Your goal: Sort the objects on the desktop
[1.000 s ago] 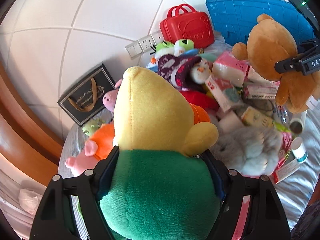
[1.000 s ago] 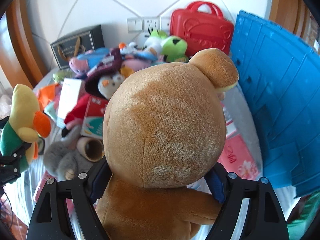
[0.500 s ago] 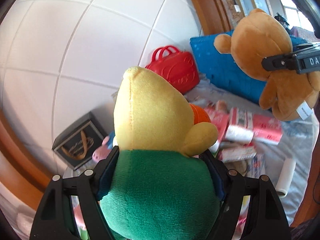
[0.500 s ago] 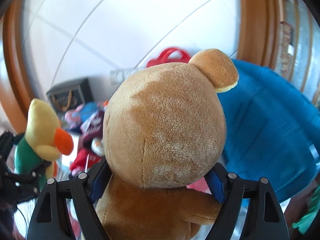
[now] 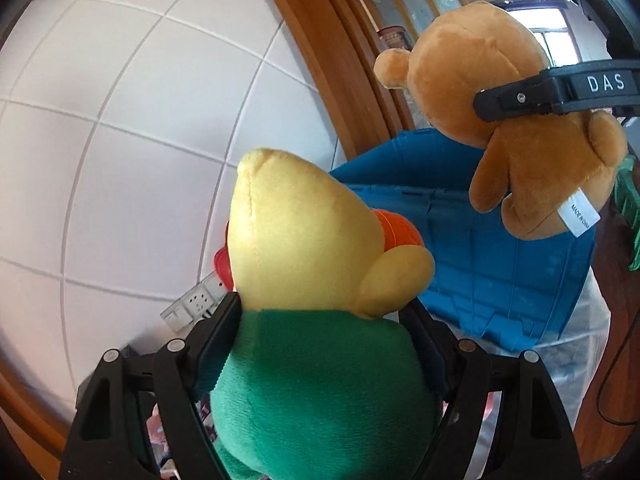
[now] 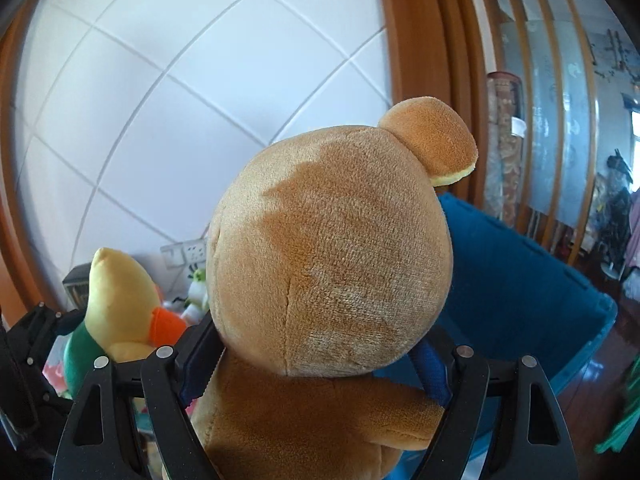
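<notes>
I have the left gripper (image 5: 320, 344) with its fingers clamped on the duck toy (image 5: 316, 280) and the right gripper (image 6: 316, 364) clamped on the teddy bear (image 6: 332, 264), both raised beside the blue bin (image 5: 500, 264), presumably for dropping in.

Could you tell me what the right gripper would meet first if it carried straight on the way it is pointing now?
Probably the blue bin: beyond the brown teddy bear that the right gripper holds, the bin's rim lies ahead and slightly right, though depth is unclear.
</notes>
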Tool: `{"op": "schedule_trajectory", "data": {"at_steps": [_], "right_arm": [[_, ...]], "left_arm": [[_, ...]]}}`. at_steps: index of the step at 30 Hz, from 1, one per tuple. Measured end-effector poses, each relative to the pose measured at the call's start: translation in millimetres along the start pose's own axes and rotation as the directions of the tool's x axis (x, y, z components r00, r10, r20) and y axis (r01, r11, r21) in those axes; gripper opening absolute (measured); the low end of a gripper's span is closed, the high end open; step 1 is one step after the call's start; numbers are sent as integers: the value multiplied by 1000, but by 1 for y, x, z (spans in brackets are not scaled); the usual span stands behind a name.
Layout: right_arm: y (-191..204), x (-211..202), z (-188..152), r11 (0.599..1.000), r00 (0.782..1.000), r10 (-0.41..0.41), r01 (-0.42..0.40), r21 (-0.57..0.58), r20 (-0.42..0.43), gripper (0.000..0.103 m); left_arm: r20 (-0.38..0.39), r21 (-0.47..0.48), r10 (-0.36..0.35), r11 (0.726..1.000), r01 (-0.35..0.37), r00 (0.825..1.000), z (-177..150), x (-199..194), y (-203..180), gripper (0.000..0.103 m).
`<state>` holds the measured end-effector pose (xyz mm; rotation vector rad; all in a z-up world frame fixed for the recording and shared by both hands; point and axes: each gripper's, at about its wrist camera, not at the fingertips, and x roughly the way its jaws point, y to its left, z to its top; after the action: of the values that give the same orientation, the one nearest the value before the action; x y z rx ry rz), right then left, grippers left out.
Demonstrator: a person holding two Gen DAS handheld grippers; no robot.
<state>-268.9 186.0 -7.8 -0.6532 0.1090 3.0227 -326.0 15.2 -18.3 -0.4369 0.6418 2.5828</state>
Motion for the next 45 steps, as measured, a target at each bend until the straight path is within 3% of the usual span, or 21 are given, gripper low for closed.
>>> {"op": "schedule_trajectory", "data": {"at_steps": [5,10,12,13,15,17,21,27,34,39,45], "right_arm": [[-68,0,20,999,999,-39,39,25,15,83],[-135,8,40,993,994,-105,104,64,21,84],[-161,22,47,986,990,-141,140,91,13,91],[-170,36,51,981,984,-175,176,78,-20,100],[-184,58,54,971,970,-224,231,63,-92,103],[-202,55,53,969,973,-221,227,93,-73,103],[-226,47,57,966,976,-213,216,145,-38,103],[-243,40,50,969,986,-168,169,181,-19,103],[-229,37,31,984,996,-84,86,156,-18,103],[-205,25,20,992,1000,0,-3,126,20,103],[-164,16,7,994,995,90,-93,64,44,103]], "left_arm": [[97,27,-28,999,26,995,73,26,-39,79],[118,42,-69,997,65,991,149,79,-74,79],[105,40,-74,997,70,992,177,105,-88,80],[76,37,-75,997,72,994,188,120,-92,86],[20,64,-32,997,31,999,197,141,-111,87],[19,120,68,990,-70,997,203,150,-130,87],[8,96,38,995,-39,999,199,144,-149,87],[-2,25,42,999,-42,999,181,131,-142,87],[8,-123,143,982,-141,990,139,87,-103,88],[-9,-252,263,933,-257,965,94,40,-63,89],[-42,-280,420,866,-414,907,43,-14,-30,89]]}}
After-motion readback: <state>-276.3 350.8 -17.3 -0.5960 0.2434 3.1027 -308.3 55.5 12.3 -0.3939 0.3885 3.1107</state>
